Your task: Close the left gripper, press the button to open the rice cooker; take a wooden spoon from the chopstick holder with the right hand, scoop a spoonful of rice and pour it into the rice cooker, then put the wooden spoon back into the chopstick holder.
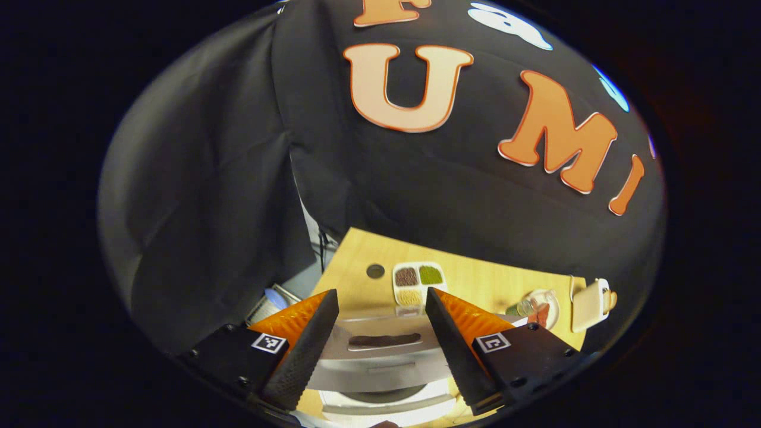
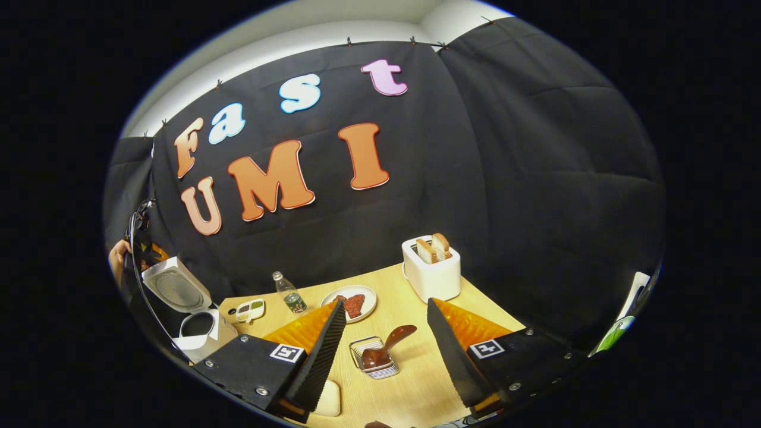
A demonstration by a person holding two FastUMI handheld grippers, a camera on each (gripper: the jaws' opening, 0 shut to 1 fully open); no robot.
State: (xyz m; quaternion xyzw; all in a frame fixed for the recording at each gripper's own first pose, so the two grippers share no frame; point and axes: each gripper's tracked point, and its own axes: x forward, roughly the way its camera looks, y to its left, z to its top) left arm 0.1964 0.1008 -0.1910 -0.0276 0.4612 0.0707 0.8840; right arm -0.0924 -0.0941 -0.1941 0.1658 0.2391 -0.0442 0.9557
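Observation:
The white rice cooker point(image 2: 199, 333) stands at the table's left end with its lid point(image 2: 178, 290) raised. A hand point(image 2: 116, 255) holds my left gripper point(image 2: 145, 249) just behind that lid. In the left gripper view my left gripper point(image 1: 380, 292) is open and empty, and the cooker's grey lid point(image 1: 383, 351) lies close under its fingers. A brown wooden spoon point(image 2: 389, 345) leans in the wire chopstick holder point(image 2: 374, 364). My right gripper point(image 2: 385, 303) hangs open above the holder, apart from the spoon. A white divided dish of grains point(image 1: 418, 282) point(image 2: 250, 309) sits beyond the cooker.
A white toaster point(image 2: 432, 270) with two bread slices stands at the back right. A plate with meat point(image 2: 354, 303) and a small bottle point(image 2: 291, 294) sit mid-table. A pale white object point(image 2: 327, 398) lies near the front edge. Black cloth walls close in behind.

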